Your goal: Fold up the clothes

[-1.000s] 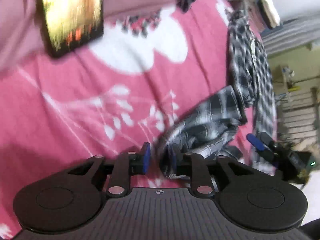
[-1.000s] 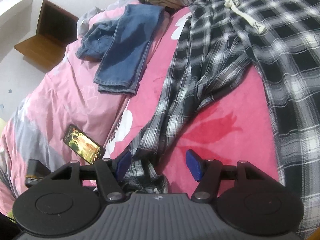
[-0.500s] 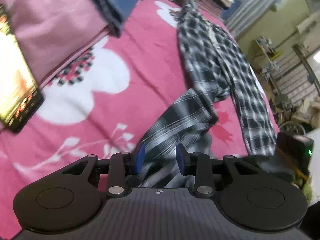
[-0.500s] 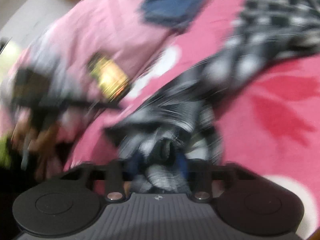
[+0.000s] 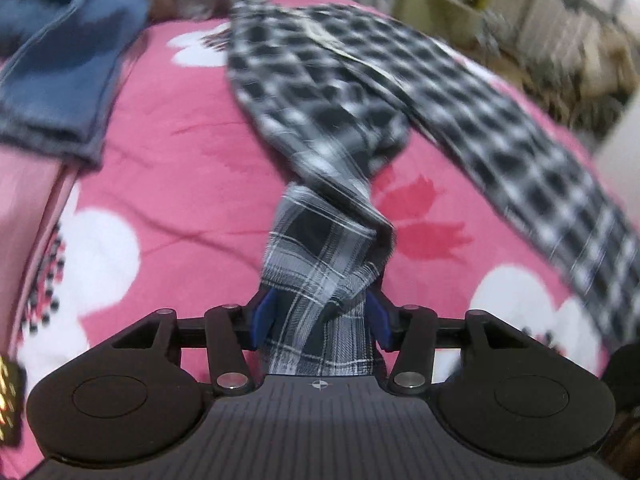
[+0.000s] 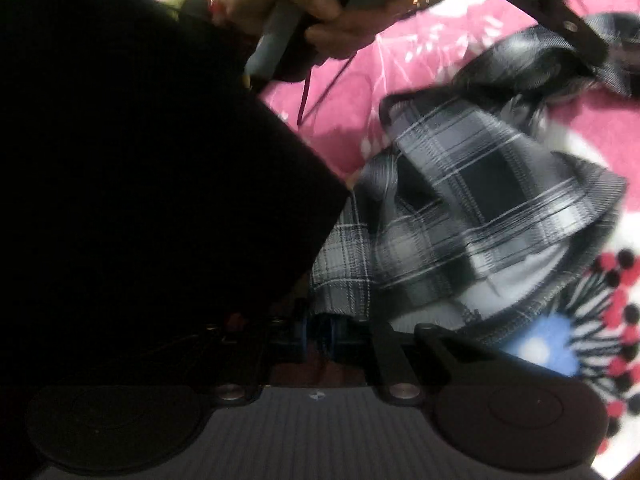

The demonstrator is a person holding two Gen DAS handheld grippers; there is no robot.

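Observation:
Black-and-white plaid trousers (image 5: pixel 320 92) lie spread on the pink flowered bedspread (image 5: pixel 180 152). One leg runs down, twisted, into my left gripper (image 5: pixel 319 320). A thick bunch of the leg fills the wide gap between the blue pads (image 5: pixel 261 320), so the left gripper is shut on it. In the right wrist view, the same plaid fabric (image 6: pixel 480 208) hangs in folds from my right gripper (image 6: pixel 318 334), whose pads stand close together, shut on its edge. A hand (image 6: pixel 304 4) holds the left gripper's handle at the top of that view.
Folded blue jeans (image 5: pixel 60 60) lie at the back left of the bed. A lit phone (image 5: pixel 8 396) shows at the left edge. A dark sleeve or body (image 6: pixel 140 160) blocks the left half of the right wrist view. Room clutter (image 5: pixel 560 40) lies beyond the bed's right edge.
My right gripper, open a second ago, has shut on the plaid hem and swung toward the person. The left view has turned along the trousers, and its fingers stand wider around the bunch.

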